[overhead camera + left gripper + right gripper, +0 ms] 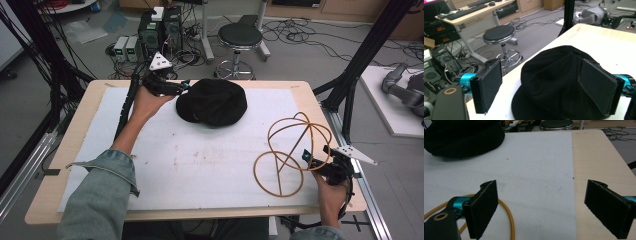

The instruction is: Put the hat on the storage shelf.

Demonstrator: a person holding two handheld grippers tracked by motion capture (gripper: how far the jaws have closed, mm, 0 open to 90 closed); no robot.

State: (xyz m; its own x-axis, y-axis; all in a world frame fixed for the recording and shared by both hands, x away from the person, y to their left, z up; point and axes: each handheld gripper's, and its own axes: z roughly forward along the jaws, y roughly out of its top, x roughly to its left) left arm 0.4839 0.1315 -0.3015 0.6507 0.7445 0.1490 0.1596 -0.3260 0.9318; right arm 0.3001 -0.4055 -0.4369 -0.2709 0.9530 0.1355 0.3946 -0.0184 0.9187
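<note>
In the high view, the left gripper (181, 89) sits at the far left of the table (50, 190), held by the left hand (147, 100) with the forearm in a denim sleeve (102, 192) stretching forward from the bottom edge. Its jaws point right, at the edge of the black cap (212, 101), which lies on the white mat (190, 160) near the far middle. The right gripper (309, 159) is held by the right hand (330, 182) at the near right corner, jaws pointing left at the yellow wire frame (292, 150) that stands on the mat. A black stool (240, 37) and computer boxes (160, 30) stand on the grey floor beyond the table.

In the left gripper view, the jaws stand spread apart, released; the right jaw is over the cap (554, 85), the left one beyond the table's edge, and the cap's brim lies between them. The stool (499, 33) and a desk with a keyboard (464, 11) show behind.

In the right gripper view, the jaws are wide apart, gripping nothing. A yellow loop of the wire frame (507, 220) passes by the left jaw; the cap (461, 137) rests far off at upper left.
</note>
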